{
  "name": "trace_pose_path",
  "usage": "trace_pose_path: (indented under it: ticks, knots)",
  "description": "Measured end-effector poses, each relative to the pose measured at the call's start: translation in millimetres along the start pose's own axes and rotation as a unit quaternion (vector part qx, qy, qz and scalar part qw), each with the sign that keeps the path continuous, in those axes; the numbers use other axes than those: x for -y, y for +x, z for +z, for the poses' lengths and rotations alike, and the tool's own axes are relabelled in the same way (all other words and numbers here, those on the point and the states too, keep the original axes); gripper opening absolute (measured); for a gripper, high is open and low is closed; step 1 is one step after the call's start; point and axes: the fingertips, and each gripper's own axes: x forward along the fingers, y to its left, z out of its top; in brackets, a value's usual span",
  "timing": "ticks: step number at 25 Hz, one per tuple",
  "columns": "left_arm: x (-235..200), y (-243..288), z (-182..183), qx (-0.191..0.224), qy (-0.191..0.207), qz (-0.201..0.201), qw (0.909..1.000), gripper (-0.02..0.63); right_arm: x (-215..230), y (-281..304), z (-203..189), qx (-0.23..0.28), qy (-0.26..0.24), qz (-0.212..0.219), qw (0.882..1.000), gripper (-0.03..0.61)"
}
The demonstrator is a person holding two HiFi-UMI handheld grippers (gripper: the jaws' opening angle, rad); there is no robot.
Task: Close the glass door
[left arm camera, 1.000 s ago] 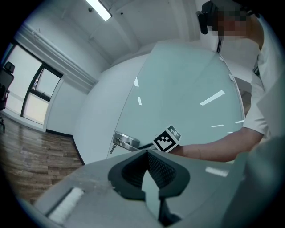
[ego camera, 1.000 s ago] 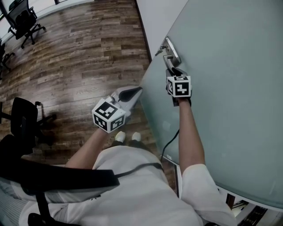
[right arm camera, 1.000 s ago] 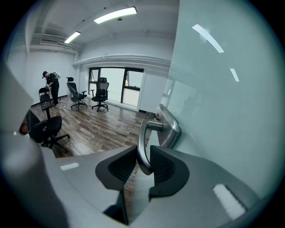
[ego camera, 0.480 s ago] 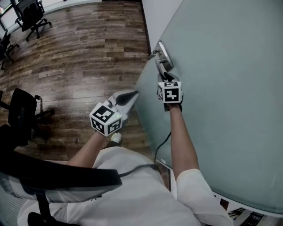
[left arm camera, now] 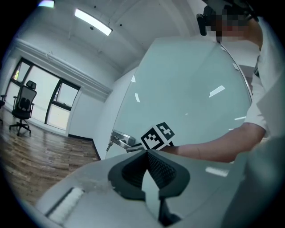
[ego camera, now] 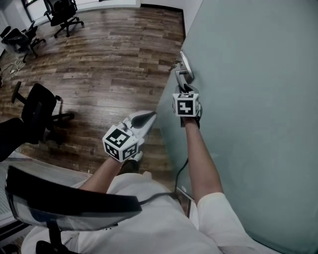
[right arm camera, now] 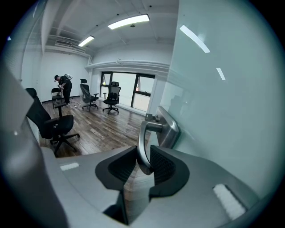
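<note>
Glass door (ego camera: 248, 89), frosted, fills the right side above the wooden floor (ego camera: 109, 59). Nearest, the left hand-held gripper (ego camera: 148, 118) is closed on nothing (pads meeting). Farther on, the right hand-held gripper (ego camera: 185, 90) clamps the door's metal lever handle (right arm camera: 143, 138). Office chairs (ego camera: 42, 111) stand beyond.

The glass door (ego camera: 248, 99) is swung further across the white wall (ego camera: 193, 9), drawn by the right gripper (ego camera: 185, 91) at its handle (ego camera: 180, 77); the left gripper (ego camera: 148, 117) is carried along beside it.
</note>
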Motion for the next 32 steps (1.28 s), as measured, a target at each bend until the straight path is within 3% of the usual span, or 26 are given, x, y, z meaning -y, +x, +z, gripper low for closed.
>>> trace_pose_path:
  ticks: [14,32]
  knots:
    - [35,-100,-30,0.005,0.001,0.131,0.9914,0.005,-62,-12,5,0.016,-0.03,0.041,0.999,0.098]
    - [46,-186,-24,0.039,0.0,0.17,0.9846,0.005,-163,-47,2,0.032,-0.076,0.095,0.992,0.098]
